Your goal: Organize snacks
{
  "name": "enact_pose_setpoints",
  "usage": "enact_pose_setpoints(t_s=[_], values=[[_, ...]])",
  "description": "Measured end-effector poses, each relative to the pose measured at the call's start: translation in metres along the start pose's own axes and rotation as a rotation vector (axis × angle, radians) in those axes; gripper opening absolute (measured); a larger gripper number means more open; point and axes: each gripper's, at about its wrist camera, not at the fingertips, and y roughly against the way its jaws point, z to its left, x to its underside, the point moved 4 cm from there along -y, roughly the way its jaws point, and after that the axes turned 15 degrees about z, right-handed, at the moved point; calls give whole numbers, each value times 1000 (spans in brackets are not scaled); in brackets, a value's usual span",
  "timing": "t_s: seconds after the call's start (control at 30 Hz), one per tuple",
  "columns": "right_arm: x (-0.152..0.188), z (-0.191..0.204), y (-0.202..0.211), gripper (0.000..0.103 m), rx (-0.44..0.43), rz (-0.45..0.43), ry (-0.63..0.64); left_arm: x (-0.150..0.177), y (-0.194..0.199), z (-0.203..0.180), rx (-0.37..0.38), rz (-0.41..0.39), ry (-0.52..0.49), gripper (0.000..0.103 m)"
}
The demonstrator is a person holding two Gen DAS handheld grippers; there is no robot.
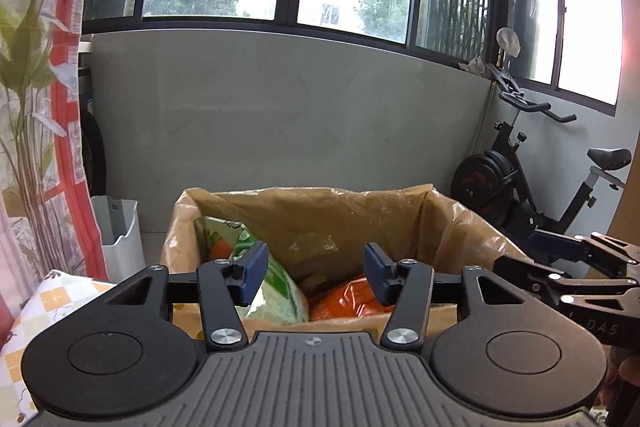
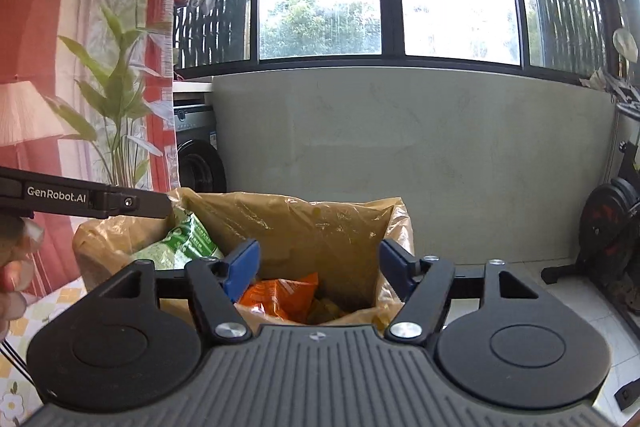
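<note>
A cardboard box lined with a tan plastic bag (image 1: pixel 320 211) stands in front of both grippers; it also shows in the right wrist view (image 2: pixel 320 223). Inside lie a green snack bag (image 1: pixel 276 291) on the left and an orange snack bag (image 1: pixel 344 301) lower right; both show in the right wrist view, the green bag (image 2: pixel 184 243) and the orange bag (image 2: pixel 280 297). My left gripper (image 1: pixel 316 275) is open and empty, just above the box's near edge. My right gripper (image 2: pixel 318 267) is open and empty over the box. The right gripper (image 1: pixel 568 267) shows at the right edge of the left view.
A grey wall under windows lies behind the box. An exercise bike (image 1: pixel 532 187) stands at the right. A grey bin (image 1: pixel 120 235) and a floral curtain (image 1: pixel 40 107) are at the left. A checked tablecloth (image 1: pixel 48 307) lies under the left gripper. A washing machine (image 2: pixel 196 155) stands behind the curtain.
</note>
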Motion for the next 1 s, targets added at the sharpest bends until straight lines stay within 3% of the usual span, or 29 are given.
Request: enact_pose_setpoints(t_s=[0.23, 0.53, 0.77, 1.0], values=[[28, 1, 36, 69, -44, -29, -12, 44, 45, 34, -22, 48, 36, 56], [77, 10, 46, 69, -76, 43, -36, 99, 94, 84, -91, 86, 90, 56], [126, 25, 19, 69, -88, 171, 4, 152, 84, 120, -164, 181, 140, 56], [153, 23, -12, 68, -22, 253, 25, 185, 53, 137, -167, 263, 201, 56]])
